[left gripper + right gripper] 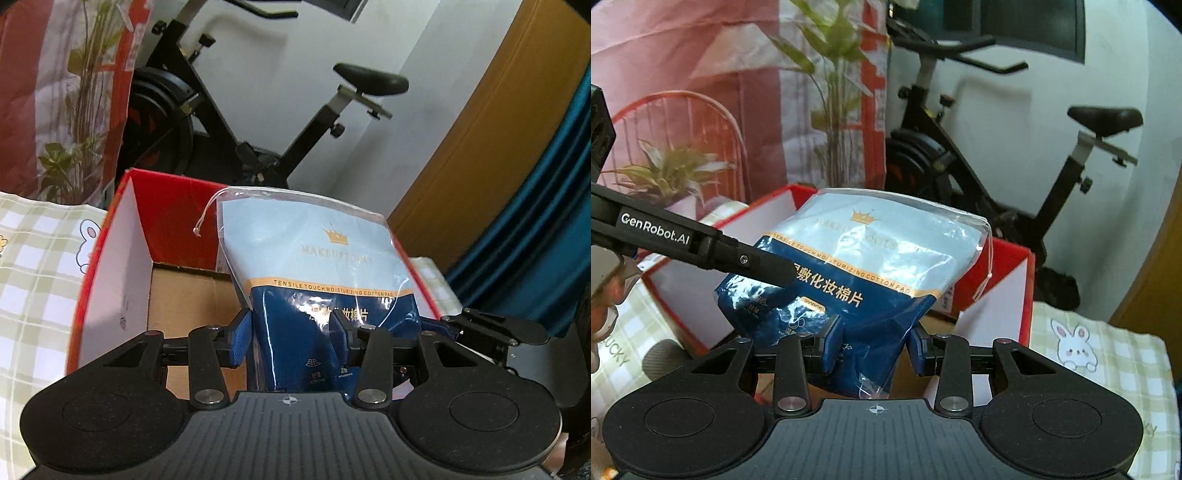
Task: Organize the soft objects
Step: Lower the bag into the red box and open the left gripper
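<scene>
Two hand-held grippers — left (pixel 291 341), right (pixel 875 343) — clamping cotton-pad bag (pixel 317 258), rabbit print (pixel 1075 345) right view only

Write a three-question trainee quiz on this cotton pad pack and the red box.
1. True or false: both hand-held grippers, left and right, clamp the cotton pad pack.
2. The red box under the pack holds: A) folded towels B) nothing that shows C) another pack.
3. What stands behind the box?

Key: 1. True, one on each lower side. 2. B, only its bare cardboard floor shows. 3. An exercise bike.
</scene>
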`<state>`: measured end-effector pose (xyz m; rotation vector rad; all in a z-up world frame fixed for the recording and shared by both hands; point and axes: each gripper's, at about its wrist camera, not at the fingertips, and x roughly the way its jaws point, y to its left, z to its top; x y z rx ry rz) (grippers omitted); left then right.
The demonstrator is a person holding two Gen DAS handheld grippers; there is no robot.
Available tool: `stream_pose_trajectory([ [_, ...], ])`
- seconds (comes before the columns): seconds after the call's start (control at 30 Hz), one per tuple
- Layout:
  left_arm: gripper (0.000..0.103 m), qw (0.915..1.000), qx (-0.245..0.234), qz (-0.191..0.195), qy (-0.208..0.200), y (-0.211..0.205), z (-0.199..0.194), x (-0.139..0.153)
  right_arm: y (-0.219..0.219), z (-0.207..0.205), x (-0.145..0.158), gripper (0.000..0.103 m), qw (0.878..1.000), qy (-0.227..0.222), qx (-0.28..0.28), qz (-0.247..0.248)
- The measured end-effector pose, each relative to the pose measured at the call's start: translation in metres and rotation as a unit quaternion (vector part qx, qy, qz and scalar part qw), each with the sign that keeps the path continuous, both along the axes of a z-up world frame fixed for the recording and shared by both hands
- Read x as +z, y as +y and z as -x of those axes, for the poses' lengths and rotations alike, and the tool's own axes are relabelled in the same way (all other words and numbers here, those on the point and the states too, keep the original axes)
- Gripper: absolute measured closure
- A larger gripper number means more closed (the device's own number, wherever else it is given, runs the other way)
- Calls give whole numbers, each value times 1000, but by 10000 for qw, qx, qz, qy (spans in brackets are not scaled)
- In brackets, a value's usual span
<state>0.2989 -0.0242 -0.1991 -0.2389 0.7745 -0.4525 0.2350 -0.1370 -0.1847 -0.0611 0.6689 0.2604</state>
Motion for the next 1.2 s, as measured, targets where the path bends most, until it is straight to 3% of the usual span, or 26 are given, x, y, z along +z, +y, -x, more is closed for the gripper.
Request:
stream_pose_trajectory([
  [0.27, 57, 9996, -5, -153, 225, -5, -11, -16, -8, -14, -20, 65, 9995, 296, -74, -69],
  [0.33, 52, 9993, 27, -296, 243, -7, -12, -17, -7, -16, -23, 64, 9993, 357, -79, -79],
  [0.43, 46, 9987, 41, -475, 183, -8, -11, -15, -3, -16, -24, 59, 9992, 358, -171, 56],
  [0.6, 45, 9977, 97, -668, 56, -6, -4, -6, -5, -7, -19, 56, 9991, 301, -264, 103],
  [0.93, 45, 9944, 304, -954, -343, 6, 39, 28, 1, 31, 3, 56, 9994, 84, -335, -69],
  [1.2, 45, 9936, 452, -880, -543, 23, 95, 42, 15, 81, 26, 56, 9988, -213, -305, -325],
])
